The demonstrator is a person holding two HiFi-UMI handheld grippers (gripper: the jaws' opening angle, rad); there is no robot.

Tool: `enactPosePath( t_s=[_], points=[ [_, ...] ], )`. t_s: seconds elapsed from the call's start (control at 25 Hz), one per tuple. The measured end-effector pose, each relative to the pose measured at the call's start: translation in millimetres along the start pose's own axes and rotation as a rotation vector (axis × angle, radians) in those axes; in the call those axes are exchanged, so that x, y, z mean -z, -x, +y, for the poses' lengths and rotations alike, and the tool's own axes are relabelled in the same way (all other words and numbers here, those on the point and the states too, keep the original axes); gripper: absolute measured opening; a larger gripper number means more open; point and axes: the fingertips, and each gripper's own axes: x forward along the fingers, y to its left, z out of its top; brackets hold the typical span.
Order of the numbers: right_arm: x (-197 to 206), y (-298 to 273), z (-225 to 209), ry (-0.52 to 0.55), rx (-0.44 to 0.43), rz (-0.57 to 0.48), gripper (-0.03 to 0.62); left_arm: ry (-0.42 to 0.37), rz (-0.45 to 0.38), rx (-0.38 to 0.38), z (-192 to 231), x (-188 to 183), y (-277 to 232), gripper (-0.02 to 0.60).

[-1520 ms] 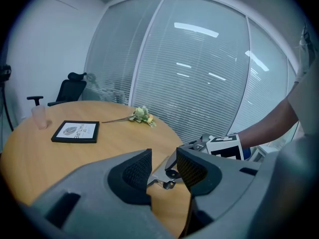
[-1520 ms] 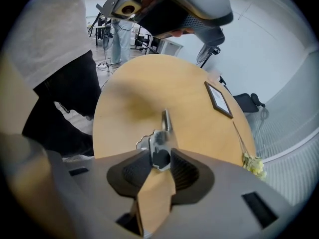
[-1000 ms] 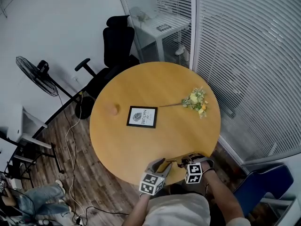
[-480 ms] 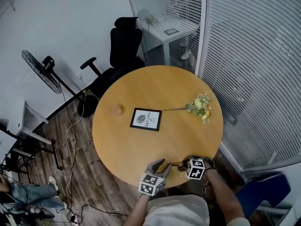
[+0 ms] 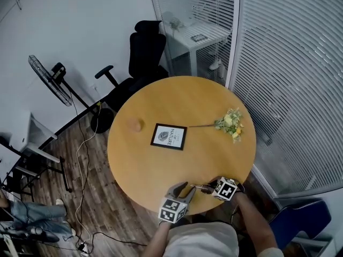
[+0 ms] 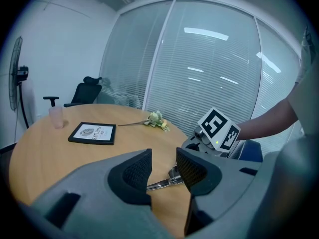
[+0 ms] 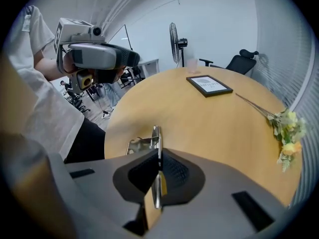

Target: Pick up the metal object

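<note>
The metal object (image 7: 156, 137) is a thin flat silver piece standing edge-on between my right gripper's pads. My right gripper (image 7: 158, 157) has just been closing and is now shut on it, at the near edge of the round wooden table (image 5: 182, 98). In the head view the metal object (image 5: 198, 186) sticks out leftwards from the right gripper (image 5: 208, 187). My left gripper (image 6: 163, 166) is open with nothing between its pads; the metal object (image 6: 162, 183) shows in the gap beyond them. The left gripper (image 5: 181, 189) sits just left of the right one.
A framed print (image 5: 169, 137) lies mid-table, a small pink cup (image 5: 134, 125) to its left, a flower sprig (image 5: 230, 123) to its right. Off the table stand an office chair (image 5: 143, 55), a fan (image 5: 51, 79) and a glass wall with blinds (image 5: 289, 63).
The right gripper has rolled, so its marker cube now sits tilted, and its jaws have come together on the metal object. The left gripper has stayed in place.
</note>
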Motion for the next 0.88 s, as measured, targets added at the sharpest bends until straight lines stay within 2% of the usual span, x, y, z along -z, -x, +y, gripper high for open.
enactPosePath(
  t_s=[0.24,0.4,0.88],
  points=[
    [1.4,1.2,-6.3,-0.042,0.034,-0.028,0.003,-0.001,0.006,-0.001,-2.6,4.8,-3.6,0.143],
    [-1.8,8.2,-9.8,-0.143,0.051,-0.095,0.003,-0.002,0.005,-0.004,-2.6,4.6,-2.2,0.144],
    [-31.7,68.4,-43.7,-0.381,0.251,-0.340,0.003,-0.004,-0.019,-0.018,5.7,-11.4,-3.3,0.143]
  ],
)
